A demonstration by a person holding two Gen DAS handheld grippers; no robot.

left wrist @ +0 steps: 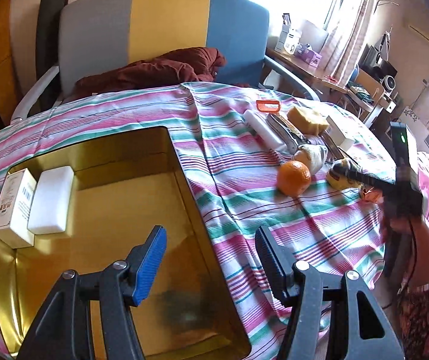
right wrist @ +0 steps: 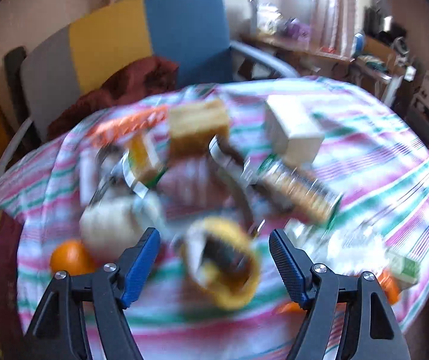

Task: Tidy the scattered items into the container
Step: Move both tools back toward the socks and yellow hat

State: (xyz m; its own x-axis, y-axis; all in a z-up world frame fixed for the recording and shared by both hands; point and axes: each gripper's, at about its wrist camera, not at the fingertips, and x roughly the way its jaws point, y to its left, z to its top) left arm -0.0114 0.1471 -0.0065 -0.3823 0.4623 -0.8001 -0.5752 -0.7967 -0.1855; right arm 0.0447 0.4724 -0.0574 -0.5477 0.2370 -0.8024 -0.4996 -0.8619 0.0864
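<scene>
A gold tin [left wrist: 181, 162] sits on the striped cloth with a printed white box [left wrist: 13, 207] and a white block [left wrist: 52, 201] inside. My left gripper [left wrist: 210, 237] hangs open and empty over the tin's right wall. To the right lie an orange [left wrist: 294, 177], a white roll [left wrist: 262, 129], a yellow sponge [left wrist: 307, 118], a white carton [left wrist: 339, 133] and a yellow-and-black item [left wrist: 339, 174]. The right wrist view is blurred. My right gripper [right wrist: 214, 237] is open above the yellow-and-black item [right wrist: 223, 264], not pressing on it. The orange [right wrist: 70, 256] lies to its left.
A chair [left wrist: 166, 30] with a grey, yellow and blue back stands behind the table, a maroon cloth [left wrist: 154, 72] on its seat. A cluttered desk [left wrist: 304, 57] stands at the back right. A snack packet [right wrist: 301, 192] and a green-white box [right wrist: 403, 265] lie on the cloth.
</scene>
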